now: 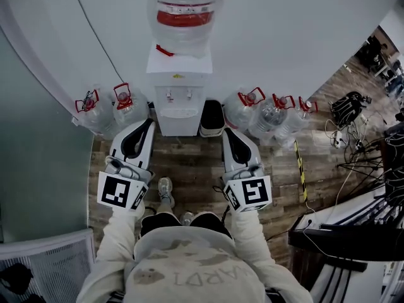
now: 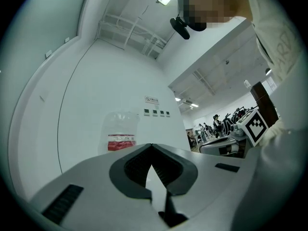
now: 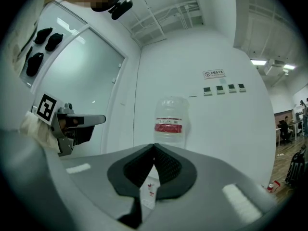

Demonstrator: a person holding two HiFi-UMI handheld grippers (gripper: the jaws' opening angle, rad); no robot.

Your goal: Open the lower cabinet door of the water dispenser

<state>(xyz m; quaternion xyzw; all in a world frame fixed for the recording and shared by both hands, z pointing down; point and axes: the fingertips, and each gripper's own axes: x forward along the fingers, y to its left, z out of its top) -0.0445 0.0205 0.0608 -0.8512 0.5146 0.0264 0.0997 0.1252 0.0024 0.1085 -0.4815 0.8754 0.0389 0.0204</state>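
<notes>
Wooden floor (image 1: 196, 166) runs up to a white wall (image 1: 284, 36). At twelve o'clock from the person stands the water dispenser (image 1: 179, 81), carrying a clear bottle (image 1: 183, 11). Its lower cabinet door (image 1: 179, 127), under the taps, is seen steeply from above and looks shut. Spare bottles (image 1: 129, 106) cluster at ten and two o'clock. A black bin (image 1: 212, 117) sits just beside the dispenser at its three o'clock. The left gripper (image 1: 149, 121) at eleven and the right gripper (image 1: 225, 132) at one are both clenched on nothing, short of the door.
</notes>
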